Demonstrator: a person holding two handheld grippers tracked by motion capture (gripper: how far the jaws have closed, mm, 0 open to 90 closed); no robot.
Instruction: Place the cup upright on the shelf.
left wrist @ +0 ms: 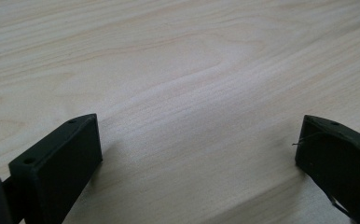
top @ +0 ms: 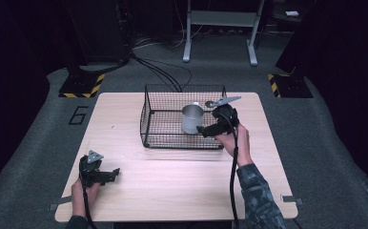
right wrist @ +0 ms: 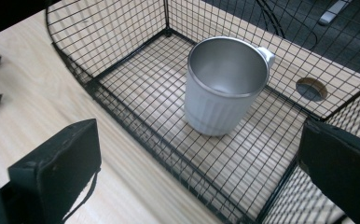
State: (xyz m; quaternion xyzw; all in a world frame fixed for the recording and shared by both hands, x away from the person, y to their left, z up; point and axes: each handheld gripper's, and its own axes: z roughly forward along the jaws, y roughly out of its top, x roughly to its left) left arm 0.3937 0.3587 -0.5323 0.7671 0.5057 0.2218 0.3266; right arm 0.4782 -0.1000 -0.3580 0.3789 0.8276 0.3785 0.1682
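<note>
silver metal cup (right wrist: 225,88), upright, in wire basket (right wrist: 122,60)

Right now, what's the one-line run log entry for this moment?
right gripper: open, over basket, facing cup | cup: upright in basket | left gripper: open, empty, over table

The basket (top: 184,117) is sitting on the table (top: 172,186), toward the far side and near the middle. The cup (top: 192,118) is standing upright in the basket, a bit to the right. The right gripper (top: 205,130) is hanging over the basket's near right corner, just beside the cup. The left gripper (top: 111,173) is resting near the table's front left, well apart from the basket.
</note>
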